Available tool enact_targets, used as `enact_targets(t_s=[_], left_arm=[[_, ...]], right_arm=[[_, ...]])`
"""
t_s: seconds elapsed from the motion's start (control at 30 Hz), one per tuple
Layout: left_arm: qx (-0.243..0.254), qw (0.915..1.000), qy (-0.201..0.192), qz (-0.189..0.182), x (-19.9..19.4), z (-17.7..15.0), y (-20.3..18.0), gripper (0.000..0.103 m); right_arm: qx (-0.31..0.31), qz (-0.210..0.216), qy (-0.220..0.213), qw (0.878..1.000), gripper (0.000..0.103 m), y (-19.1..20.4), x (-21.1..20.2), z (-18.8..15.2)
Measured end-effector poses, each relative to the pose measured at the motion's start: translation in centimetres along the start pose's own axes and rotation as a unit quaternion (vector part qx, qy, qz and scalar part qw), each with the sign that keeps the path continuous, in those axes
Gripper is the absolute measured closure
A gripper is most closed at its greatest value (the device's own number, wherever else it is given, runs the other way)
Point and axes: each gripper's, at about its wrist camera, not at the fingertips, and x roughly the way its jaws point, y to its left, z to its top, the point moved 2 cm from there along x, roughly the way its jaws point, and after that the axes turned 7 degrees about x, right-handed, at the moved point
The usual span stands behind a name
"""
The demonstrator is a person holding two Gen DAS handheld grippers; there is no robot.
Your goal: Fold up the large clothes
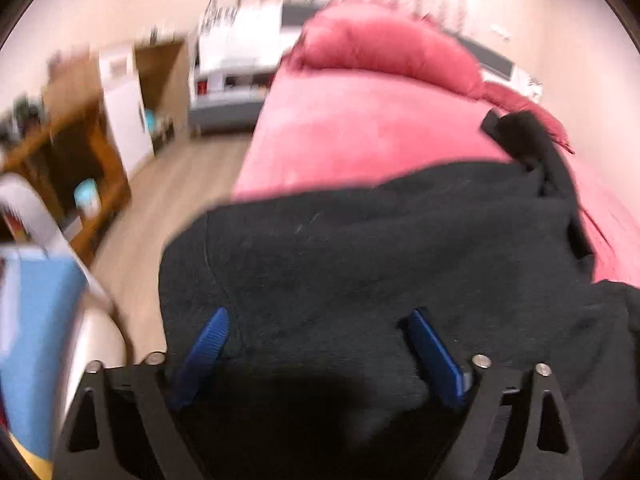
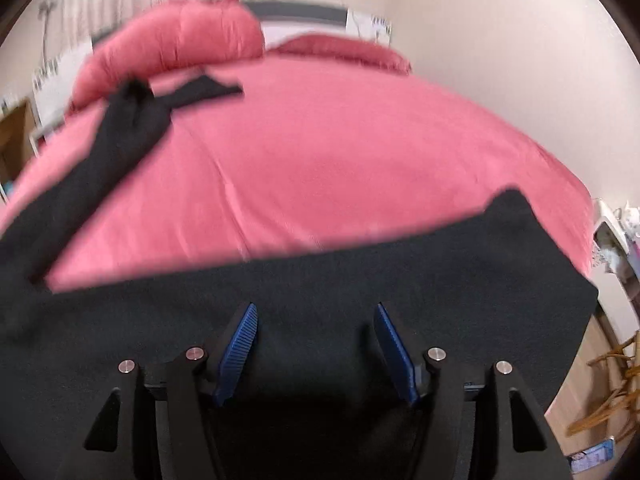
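Observation:
A large black garment (image 1: 380, 248) lies on a pink bed (image 1: 360, 128), near its front edge. My left gripper (image 1: 320, 316) is open just above the garment's left part, blue pads apart, nothing between them. In the right wrist view the garment (image 2: 320, 292) spreads across the front of the bed (image 2: 340, 152), and a long black sleeve (image 2: 120, 128) runs up to the far left. My right gripper (image 2: 316, 312) is open over the garment's right part, holding nothing.
Pink pillows (image 2: 180, 36) lie at the head of the bed. Wooden shelves (image 1: 68, 152) and a white cabinet (image 1: 124, 112) stand on the left across a wood floor (image 1: 168, 200). A blue and white object (image 1: 36, 320) is near my left gripper. A wooden chair (image 2: 612, 392) stands right.

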Motion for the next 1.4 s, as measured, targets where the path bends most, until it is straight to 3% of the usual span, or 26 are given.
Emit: enact_targets(t_s=[0.17, 0.33, 0.5, 0.57, 0.63, 0.73, 0.77, 0.8, 0.83, 0.87, 0.9, 1.03, 1.1, 1.2, 1.23, 1.3, 1.37, 1.4], left_arm=[[0.005, 1.0000, -0.008, 0.003, 0.1, 0.0, -0.4, 0.000], [0.000, 0.9998, -0.018, -0.005, -0.1, -0.3, -0.3, 0.000], [-0.003, 0.9995, -0.029, -0.009, -0.2, -0.5, 0.0, 0.000], [-0.005, 0.9994, -0.032, -0.011, -0.4, -0.7, 0.1, 0.000], [-0.006, 0.9994, -0.034, -0.011, -0.5, -0.8, 0.1, 0.001], [-0.005, 0.9993, -0.035, -0.009, -0.6, -0.8, 0.1, 0.001], [-0.005, 0.9993, -0.035, -0.009, -0.6, -0.8, 0.0, 0.001], [-0.005, 0.9993, -0.035, -0.009, -0.6, -0.8, 0.0, 0.001], [-0.004, 0.9993, -0.035, -0.008, -0.6, -0.8, 0.0, 0.001], [-0.004, 0.9994, -0.035, -0.008, -0.6, -0.8, 0.0, 0.001], [-0.004, 0.9994, -0.035, -0.008, -0.6, -0.8, 0.0, 0.001], [-0.002, 0.9994, -0.033, -0.006, -0.6, -0.7, -0.1, 0.001], [0.000, 0.9995, -0.031, -0.005, -0.6, -0.7, -0.1, 0.000], [0.001, 0.9996, -0.029, -0.003, -0.6, -0.7, -0.2, 0.000], [0.002, 0.9996, -0.028, -0.002, -0.5, -0.6, -0.2, 0.000], [0.003, 0.9996, -0.027, 0.000, -0.5, -0.6, -0.3, 0.000], [0.004, 0.9997, -0.026, 0.002, -0.4, -0.6, -0.3, 0.000], [0.005, 0.9997, -0.025, 0.003, -0.4, -0.6, -0.4, 0.000]], right_arm=[[-0.008, 0.083, 0.019, 0.996, 0.041, 5.4, 1.6, 7.5], [-0.055, 0.149, 0.044, 0.986, 0.037, 15.2, 6.5, 15.4], [0.034, 0.200, 0.086, 0.975, 0.035, 21.1, 12.6, 21.8], [0.083, 0.226, 0.118, 0.963, 0.033, 22.5, 15.5, 23.4], [0.161, 0.241, 0.176, 0.941, 0.033, 23.2, 19.1, 24.0], [0.290, 0.237, 0.260, 0.890, 0.032, 22.4, 24.3, 22.4], [0.332, 0.248, 0.262, 0.872, 0.032, 21.7, 25.2, 22.0], [0.366, 0.261, 0.251, 0.857, 0.037, 20.9, 25.3, 21.6], [0.383, 0.266, 0.234, 0.853, 0.067, 20.2, 25.3, 21.7], [0.367, 0.257, 0.219, 0.867, 0.087, 19.7, 25.0, 22.0], [0.344, 0.248, 0.201, 0.883, 0.089, 19.2, 24.4, 22.6], [0.287, 0.269, 0.076, 0.916, 0.090, 14.2, 18.0, 25.5], [0.272, 0.261, 0.045, 0.925, 0.091, 11.1, 15.2, 26.2], [0.271, 0.225, -0.008, 0.936, 0.091, 3.5, 10.3, 26.3], [0.271, 0.212, -0.034, 0.938, 0.103, 0.3, 8.4, 25.7], [0.264, 0.162, -0.082, 0.947, 0.102, -5.4, 5.3, 24.2], [0.257, 0.113, -0.082, 0.956, 0.101, -9.6, 4.3, 21.8], [0.257, 0.083, -0.047, 0.962, 0.097, -12.2, 4.8, 19.7]])
